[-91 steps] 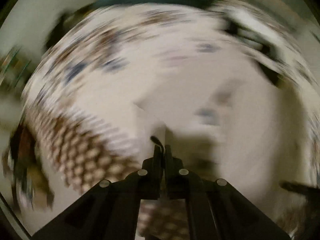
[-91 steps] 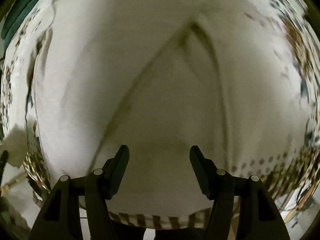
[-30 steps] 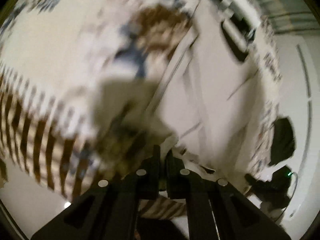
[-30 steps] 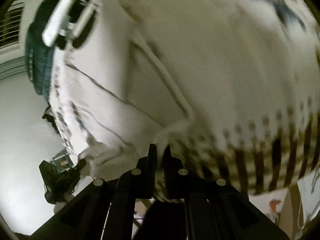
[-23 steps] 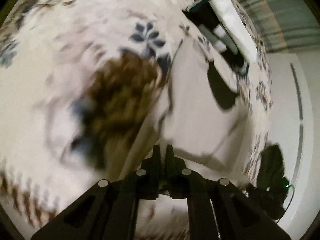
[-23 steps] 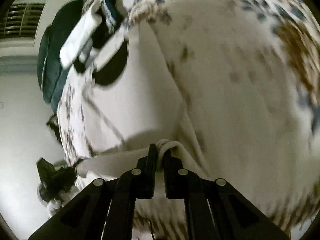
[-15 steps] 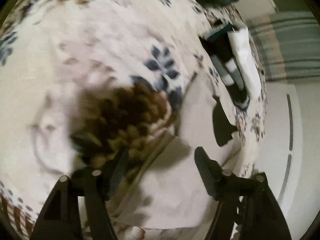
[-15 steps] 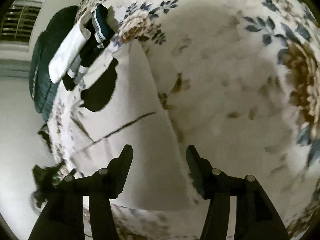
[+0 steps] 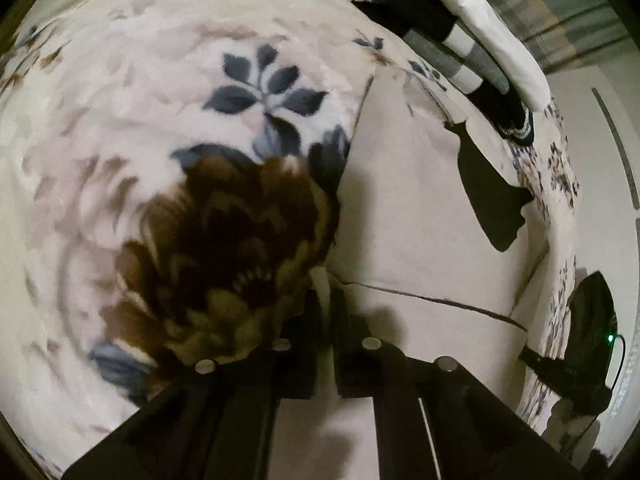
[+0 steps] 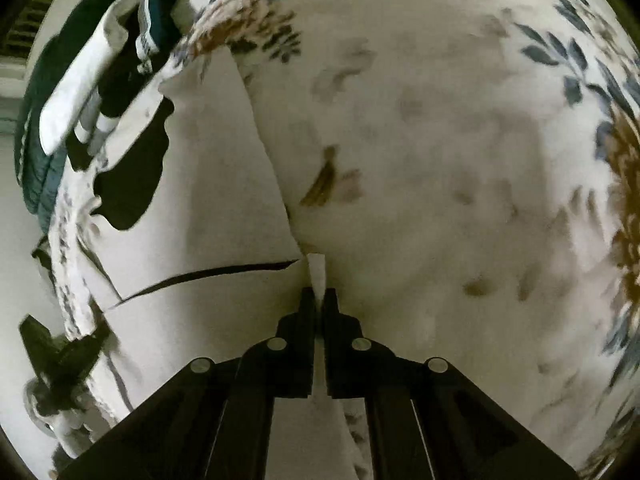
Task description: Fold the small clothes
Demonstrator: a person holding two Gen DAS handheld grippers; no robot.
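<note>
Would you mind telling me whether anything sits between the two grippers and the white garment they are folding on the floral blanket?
Nothing visible does. The right gripper is shut on a pinch of the white garment, and the left gripper is closed at the garment's edge. The pile of folded clothes lies apart, beyond the garment's far end.

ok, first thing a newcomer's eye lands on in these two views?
Probably the big brown flower on the floral blanket, filling the left of the left wrist view. Next, the pale garment spread flat on it, with the right claw shut on a pinched edge of the cloth. A stack of folded clothes sits at the far upper edge.
</note>
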